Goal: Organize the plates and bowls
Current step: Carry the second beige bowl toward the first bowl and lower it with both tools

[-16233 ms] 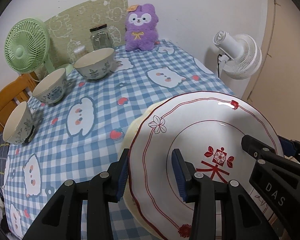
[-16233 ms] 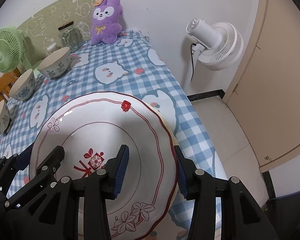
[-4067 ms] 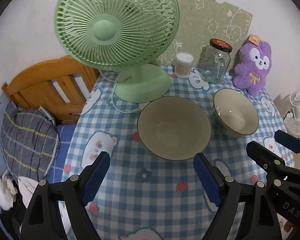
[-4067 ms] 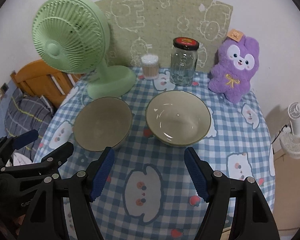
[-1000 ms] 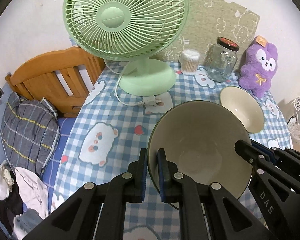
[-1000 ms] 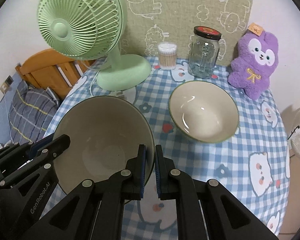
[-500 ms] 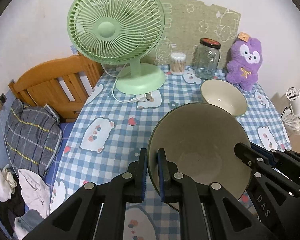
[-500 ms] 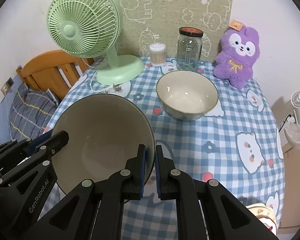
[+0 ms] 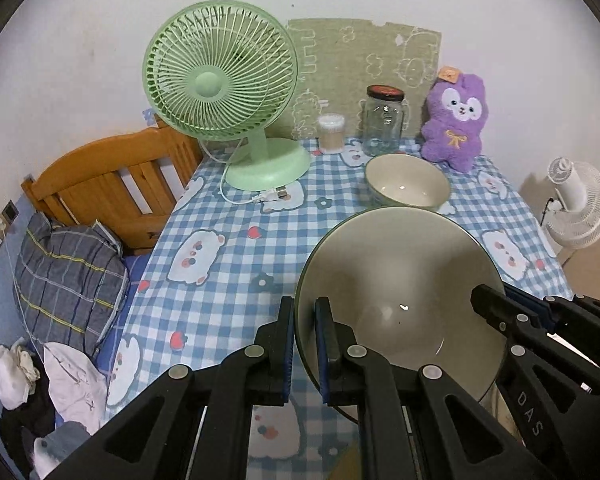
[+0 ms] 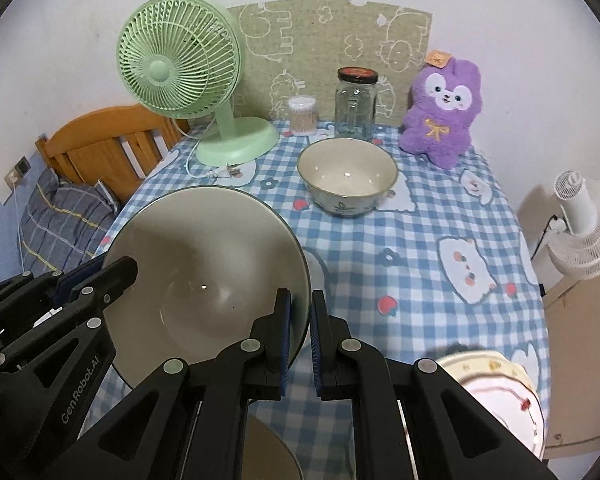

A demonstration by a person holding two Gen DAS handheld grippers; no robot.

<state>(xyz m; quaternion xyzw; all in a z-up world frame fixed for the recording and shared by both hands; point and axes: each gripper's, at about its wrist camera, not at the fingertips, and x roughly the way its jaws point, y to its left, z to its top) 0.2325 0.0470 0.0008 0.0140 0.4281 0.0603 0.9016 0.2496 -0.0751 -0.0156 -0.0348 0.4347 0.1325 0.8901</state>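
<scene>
A large grey-green bowl [image 9: 400, 280] hangs tilted above the checked tablecloth [image 9: 220, 272], carried by both grippers. My left gripper [image 9: 304, 314] is shut on its left rim, and my right gripper [image 10: 301, 306] is shut on its right rim [image 10: 296, 248]. Each view shows the other gripper across the bowl: the right gripper [image 9: 500, 304] and the left gripper [image 10: 108, 272]. A smaller cream bowl [image 10: 347, 176] with a flower pattern stands on the cloth farther back. Stacked red-trimmed plates [image 10: 500, 384] lie at the near right corner.
Along the wall stand a green fan [image 9: 220, 80], a cotton-swab tub [image 9: 331, 132], a glass jar [image 9: 384, 120] and a purple plush [image 9: 456, 120]. A wooden headboard [image 9: 112, 180] is on the left, a white fan [image 10: 580, 224] on the right. A beige rounded rim [image 10: 268, 456] shows below the right gripper.
Both grippers have carried the large bowl back toward the near side of the table and slightly up. The fan and cream bowl look farther off; the plates have come into view.
</scene>
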